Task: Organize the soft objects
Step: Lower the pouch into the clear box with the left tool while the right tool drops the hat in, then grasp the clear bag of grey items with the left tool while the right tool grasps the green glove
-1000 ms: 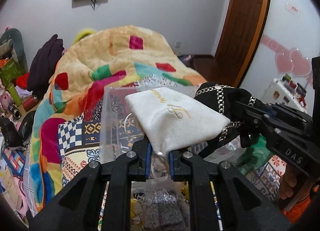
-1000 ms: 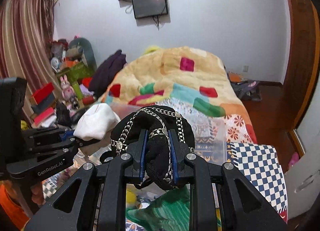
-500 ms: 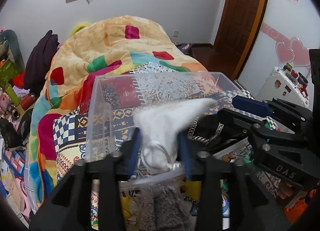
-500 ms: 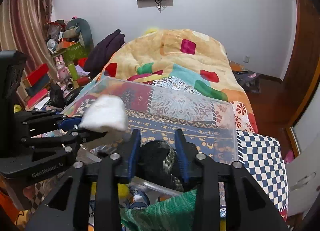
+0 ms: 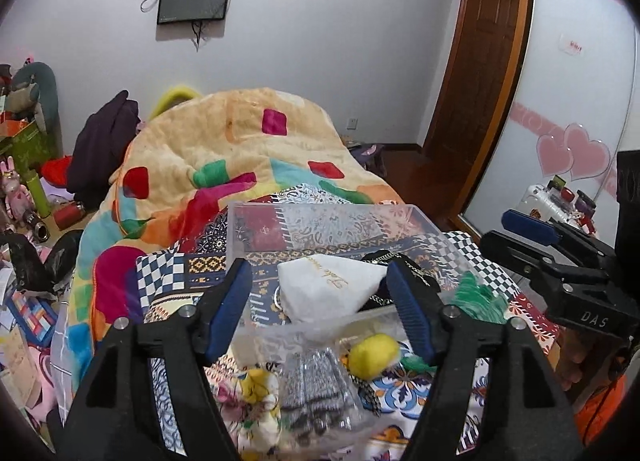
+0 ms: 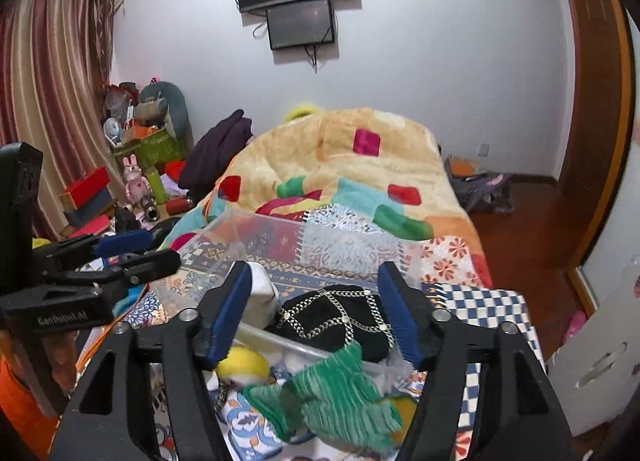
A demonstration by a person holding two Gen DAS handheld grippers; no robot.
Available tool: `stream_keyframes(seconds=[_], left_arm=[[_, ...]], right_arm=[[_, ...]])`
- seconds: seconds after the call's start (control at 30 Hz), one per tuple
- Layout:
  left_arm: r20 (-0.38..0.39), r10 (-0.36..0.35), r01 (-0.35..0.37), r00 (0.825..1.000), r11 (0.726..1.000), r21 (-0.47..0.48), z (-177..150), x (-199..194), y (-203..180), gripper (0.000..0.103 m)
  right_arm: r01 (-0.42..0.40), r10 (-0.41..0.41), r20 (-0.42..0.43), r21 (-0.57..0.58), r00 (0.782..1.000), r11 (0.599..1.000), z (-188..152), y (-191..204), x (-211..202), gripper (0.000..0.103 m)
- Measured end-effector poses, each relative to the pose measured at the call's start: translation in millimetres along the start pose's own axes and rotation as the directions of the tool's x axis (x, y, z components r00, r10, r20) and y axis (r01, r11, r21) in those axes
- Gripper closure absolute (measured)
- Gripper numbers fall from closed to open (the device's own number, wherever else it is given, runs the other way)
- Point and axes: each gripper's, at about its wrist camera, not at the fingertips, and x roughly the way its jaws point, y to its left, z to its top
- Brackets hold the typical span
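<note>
Resting inside one clear plastic storage bin (image 5: 240, 237) on the bed: one white soft pouch with gold script (image 5: 328, 281) and one black soft pouch wrapped in silver chain (image 6: 340, 321), side by side and touching, white to the left. Left claw (image 5: 320, 309): fingers spread wide apart, empty, the white pouch straight ahead between them, its long axis running across the gap. Right claw (image 6: 316, 309): fingers likewise apart, empty, the black pouch ahead between them and just past the bin's near rim. Loose outside the bin, nearer the claws: one green fringed knit piece (image 6: 340, 393), nearer the right claw and just below it; one yellow fuzzy ball (image 5: 374, 349); one grey knit item in clear wrap (image 5: 316, 385), nearer the left claw. Beyond: one patchwork fleece blanket (image 5: 240, 141), heaped. Judged sorted: two; loose: at least three.
</note>
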Motion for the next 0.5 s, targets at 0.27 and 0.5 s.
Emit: stream_keyframes(seconds=[0.27,0.5], left_arm=[[-0.025,0.008,-0.009,1.0,1.0,-0.01,-32,-9,0,0.028],[-0.082,0.041,-0.042,0.996,0.999,-0.013,-59,8,-2,0.028]], right_arm=[[0.049,-0.05,-0.008,-0.023,0.999,0.999,-23,3,-5,0.022],[0.067,-0.068,-0.082,-0.016,0.994,0.998,-49,-4,8,0.022]])
